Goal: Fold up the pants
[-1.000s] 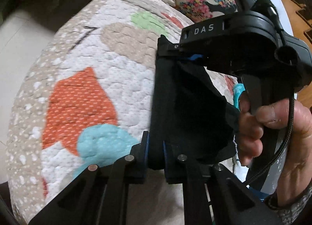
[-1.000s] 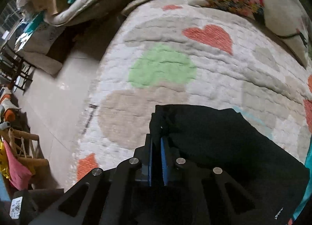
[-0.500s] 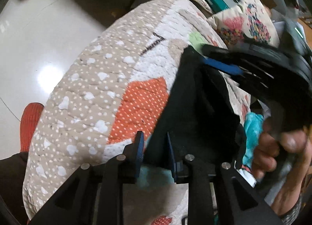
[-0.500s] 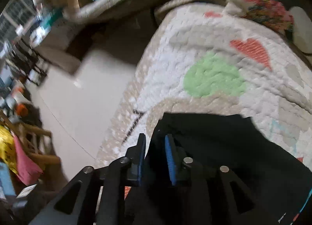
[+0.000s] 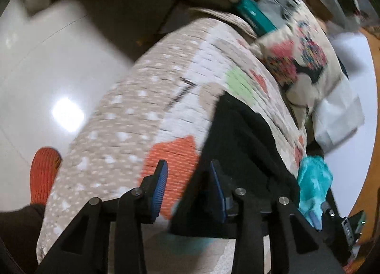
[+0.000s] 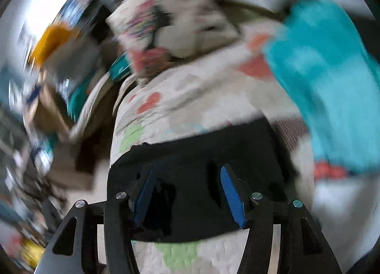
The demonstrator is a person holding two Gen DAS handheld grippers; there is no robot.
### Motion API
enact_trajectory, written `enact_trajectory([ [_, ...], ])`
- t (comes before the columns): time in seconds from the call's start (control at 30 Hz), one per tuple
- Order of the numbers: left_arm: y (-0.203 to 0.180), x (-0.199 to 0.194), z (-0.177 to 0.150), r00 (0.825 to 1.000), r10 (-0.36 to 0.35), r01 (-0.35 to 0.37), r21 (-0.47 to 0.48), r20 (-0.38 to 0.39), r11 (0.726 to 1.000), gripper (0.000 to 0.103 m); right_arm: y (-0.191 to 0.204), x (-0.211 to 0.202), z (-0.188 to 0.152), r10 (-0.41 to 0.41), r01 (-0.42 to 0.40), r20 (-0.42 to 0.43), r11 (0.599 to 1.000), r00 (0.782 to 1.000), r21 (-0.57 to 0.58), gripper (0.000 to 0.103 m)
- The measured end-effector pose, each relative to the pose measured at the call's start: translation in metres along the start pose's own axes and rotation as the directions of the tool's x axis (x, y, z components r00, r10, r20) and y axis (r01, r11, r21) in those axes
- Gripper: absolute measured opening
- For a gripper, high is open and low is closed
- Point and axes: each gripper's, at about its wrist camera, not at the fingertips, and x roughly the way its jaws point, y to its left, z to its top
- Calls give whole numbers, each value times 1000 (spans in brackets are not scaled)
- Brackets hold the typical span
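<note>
The black pants lie folded on the patchwork quilt. In the left wrist view my left gripper hovers at their near left edge. Its jaws are opening, and the fabric's edge lies between the blue pads without being pressed. The right wrist view is blurred. There my right gripper hangs just above the pants. Its jaws are opening wide, and the pads grip nothing.
A teal garment lies on the quilt right of the pants, also seen as a teal garment. A patterned pillow sits at the far end. The shiny floor drops off to the left, with a person's orange-socked foot.
Both grippers were shut on the pants' edge and have let go. The right gripper has swung away fast and rolled, so the hand holding it has left the left wrist view. The pants now lie flat.
</note>
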Motion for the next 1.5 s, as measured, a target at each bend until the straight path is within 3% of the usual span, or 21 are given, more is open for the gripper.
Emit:
enact_trajectory([
  [0.2, -58, 1, -12, 999, 5, 5, 216, -47, 976, 35, -53, 4, -42, -4, 10, -28, 979, 1000, 202, 62],
  [0.4, -149, 13, -20, 996, 2, 37, 434, -89, 900, 42, -68, 11, -50, -68, 64, 10, 966, 998, 249, 61],
  [0.6, -253, 84, -45, 974, 34, 112, 611, -222, 784, 43, -76, 10, -54, -131, 122, 25, 963, 991, 242, 61],
  [0.8, -332, 168, -79, 937, 111, 178, 725, -332, 666, 43, -78, 20, -52, -91, 74, 56, 962, 994, 262, 61],
  [0.93, -357, 212, -94, 926, 173, 174, 785, -336, 595, 43, -82, 29, -48, -88, 62, 84, 959, 993, 277, 61],
  [1.0, -361, 227, -96, 921, 194, 171, 800, -337, 576, 44, -85, 33, -44, -89, 58, 98, 957, 991, 284, 61],
  [1.2, -363, 250, -95, 888, 209, 234, 792, -411, 564, 49, -90, 42, -38, -73, 35, 114, 951, 991, 306, 63],
  [1.3, -369, 254, -99, 881, 234, 236, 812, -410, 533, 50, -87, 45, -34, -74, 41, 100, 955, 992, 294, 63],
  [1.33, -371, 253, -102, 885, 246, 231, 830, -396, 507, 46, -87, 45, -33, -73, 42, 94, 955, 993, 294, 60],
  [1.37, -371, 251, -104, 887, 250, 226, 838, -388, 497, 39, -87, 45, -33, -71, 43, 87, 955, 994, 293, 49],
  [1.43, -370, 245, -105, 886, 219, 259, 829, -408, 496, 20, -86, 47, -30, -60, 38, 68, 957, 996, 288, 42],
  [1.5, -369, 231, -102, 904, 187, 253, 832, -385, 494, 18, -85, 46, -29, -51, 30, 66, 956, 997, 292, 39],
])
